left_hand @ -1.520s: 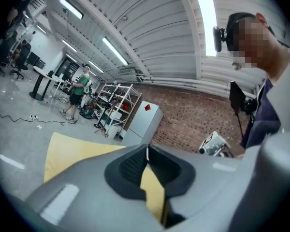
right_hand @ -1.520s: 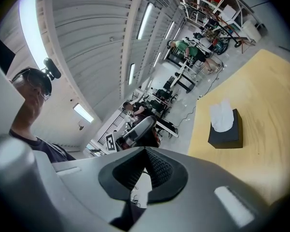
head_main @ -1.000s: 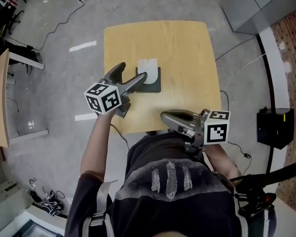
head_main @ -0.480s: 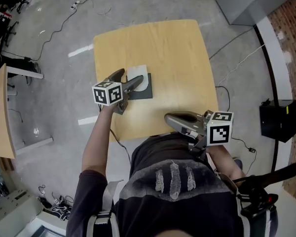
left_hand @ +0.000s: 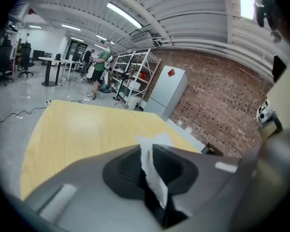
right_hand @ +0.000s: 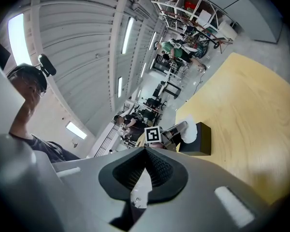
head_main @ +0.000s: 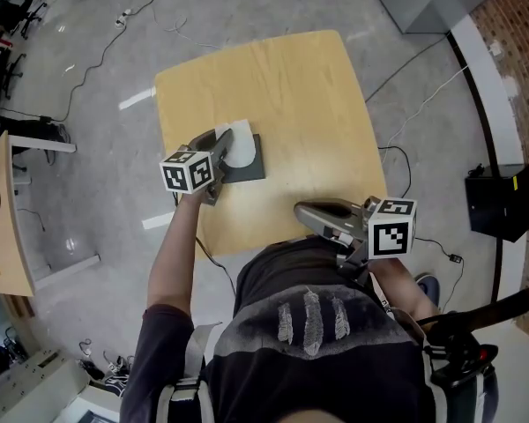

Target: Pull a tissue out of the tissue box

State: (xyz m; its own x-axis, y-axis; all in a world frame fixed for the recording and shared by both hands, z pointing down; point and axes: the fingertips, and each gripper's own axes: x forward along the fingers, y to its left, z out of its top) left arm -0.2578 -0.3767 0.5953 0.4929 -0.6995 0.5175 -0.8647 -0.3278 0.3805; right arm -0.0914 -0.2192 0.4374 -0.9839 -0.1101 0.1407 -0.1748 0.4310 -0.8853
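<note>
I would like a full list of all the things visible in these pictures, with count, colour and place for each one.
table: one, yellow wood, centre
tissue box: one, dark grey, on the table's left part
tissue: one, white, sticking out of the box
case: one, black, on the floor at right
side table: one, tan, far left
left gripper: one, grey, jaws closing with the tissue between them
right gripper: one, grey, jaws together, empty, over the table's near edge

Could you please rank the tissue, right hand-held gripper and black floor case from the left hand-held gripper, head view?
1. Tissue, between the left hand-held gripper's closing jaws.
2. Right hand-held gripper, table's near edge.
3. Black case, floor, far right.
</note>
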